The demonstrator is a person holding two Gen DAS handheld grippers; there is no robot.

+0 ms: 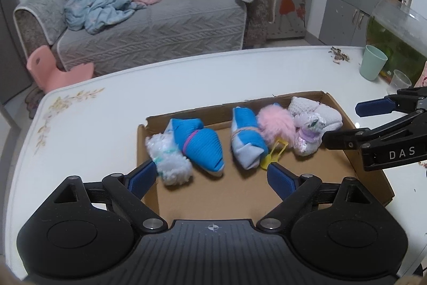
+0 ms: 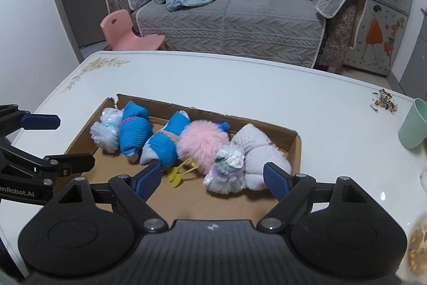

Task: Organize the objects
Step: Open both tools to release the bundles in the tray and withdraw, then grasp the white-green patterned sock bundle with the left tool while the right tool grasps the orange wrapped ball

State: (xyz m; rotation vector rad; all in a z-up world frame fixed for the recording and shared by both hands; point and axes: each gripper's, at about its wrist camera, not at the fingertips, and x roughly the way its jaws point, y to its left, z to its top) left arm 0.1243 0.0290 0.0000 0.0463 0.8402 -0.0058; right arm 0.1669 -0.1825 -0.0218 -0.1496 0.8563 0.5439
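A shallow cardboard tray (image 1: 240,194) (image 2: 186,202) lies on the white table and holds a row of rolled sock bundles. From the left: a white fluffy bundle (image 1: 170,159) (image 2: 105,131), a blue ribbed one (image 1: 202,148) (image 2: 134,134), a blue and white one (image 1: 246,140) (image 2: 162,146), a pink fluffy one (image 1: 276,124) (image 2: 202,143), a lilac fluffy one (image 1: 309,132) (image 2: 226,170) and a white one (image 1: 315,108) (image 2: 264,154). My left gripper (image 1: 213,175) (image 2: 69,140) is open and empty over the tray's left part. My right gripper (image 2: 213,178) (image 1: 344,123) is open and empty, just before the lilac bundle.
A yellow plastic tag (image 1: 275,151) (image 2: 181,170) lies by the pink bundle. A green cup (image 1: 372,66) (image 2: 413,128), a clear cup (image 1: 399,82) and scattered seed shells (image 1: 339,56) (image 2: 384,100) are at the table's right. A grey sofa (image 2: 226,15) and pink chair (image 2: 125,31) stand beyond.
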